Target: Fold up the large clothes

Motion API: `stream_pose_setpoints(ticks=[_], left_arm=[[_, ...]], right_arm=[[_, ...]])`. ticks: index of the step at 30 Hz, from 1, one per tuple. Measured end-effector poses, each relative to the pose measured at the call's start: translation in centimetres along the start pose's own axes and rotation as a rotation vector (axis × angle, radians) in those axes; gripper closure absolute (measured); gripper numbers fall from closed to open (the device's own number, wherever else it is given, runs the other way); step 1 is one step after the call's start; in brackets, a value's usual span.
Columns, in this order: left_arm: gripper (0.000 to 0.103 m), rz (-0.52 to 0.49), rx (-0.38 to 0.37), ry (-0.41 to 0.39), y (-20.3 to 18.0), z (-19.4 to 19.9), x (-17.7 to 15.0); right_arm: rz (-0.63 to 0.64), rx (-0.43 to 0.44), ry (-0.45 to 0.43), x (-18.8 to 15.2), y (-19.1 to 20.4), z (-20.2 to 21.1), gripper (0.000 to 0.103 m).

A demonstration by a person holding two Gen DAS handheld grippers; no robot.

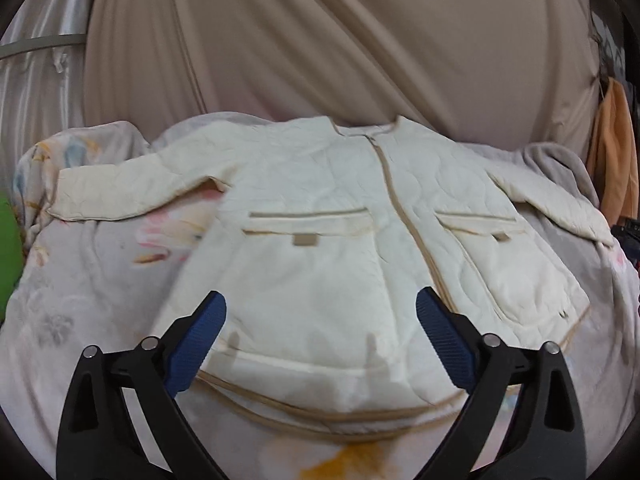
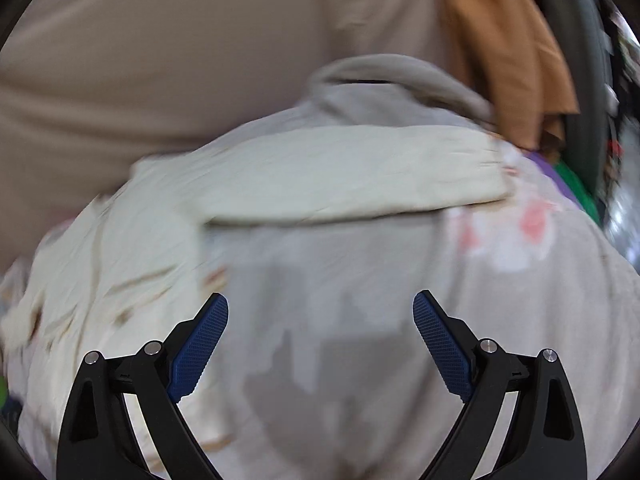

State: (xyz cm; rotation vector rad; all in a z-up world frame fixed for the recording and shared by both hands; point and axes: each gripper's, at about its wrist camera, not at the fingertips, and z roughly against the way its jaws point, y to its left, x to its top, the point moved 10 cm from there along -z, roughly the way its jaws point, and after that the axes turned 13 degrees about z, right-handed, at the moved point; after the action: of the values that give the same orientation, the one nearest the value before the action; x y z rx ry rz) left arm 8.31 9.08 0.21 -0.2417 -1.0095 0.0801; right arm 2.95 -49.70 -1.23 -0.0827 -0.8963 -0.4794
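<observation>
The left gripper (image 1: 321,300) is held with its jaws spread wide, the blue pads (image 1: 199,344) set at seven and five o'clock, nothing gripped between them. The right gripper (image 2: 321,300) is likewise held agape, its blue pads (image 2: 442,348) apart and empty.

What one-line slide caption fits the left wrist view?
Open left gripper poised above the hem of a cream quilted jacket spread flat, zipped, sleeves out, on a floral blanket.
</observation>
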Motion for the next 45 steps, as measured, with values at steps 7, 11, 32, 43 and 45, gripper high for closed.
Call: stream_pose_setpoints(ticks=[7, 11, 32, 43, 45], left_arm=[[0.009, 0.042, 0.130, 0.087, 3.4, -3.8, 1.5], [0.009, 0.059, 0.165, 0.134, 4.2, -5.6, 1.1], [0.009, 0.127, 0.061, 0.071, 2.4, -9.6, 8.0], [0.009, 0.173, -0.109, 0.237, -2.1, -21.7, 11.9], [0.009, 0.196, -0.120, 0.283, -2.5, -24.1, 11.8]], right_arm=[[-0.358, 0.003, 0.056, 1.2, -11.4, -7.5, 0.011], [-0.414, -0.006, 0.034, 2.8, -11.7, -9.8, 0.051], [0.687, 0.713, 0.009, 0.1, 56.9, -6.0, 0.065], [0.521, 0.588, -0.076, 3.9, 37.9, -3.8, 0.038], [0.422, 0.506, -0.038, 4.4, 32.0, -5.6, 0.037]])
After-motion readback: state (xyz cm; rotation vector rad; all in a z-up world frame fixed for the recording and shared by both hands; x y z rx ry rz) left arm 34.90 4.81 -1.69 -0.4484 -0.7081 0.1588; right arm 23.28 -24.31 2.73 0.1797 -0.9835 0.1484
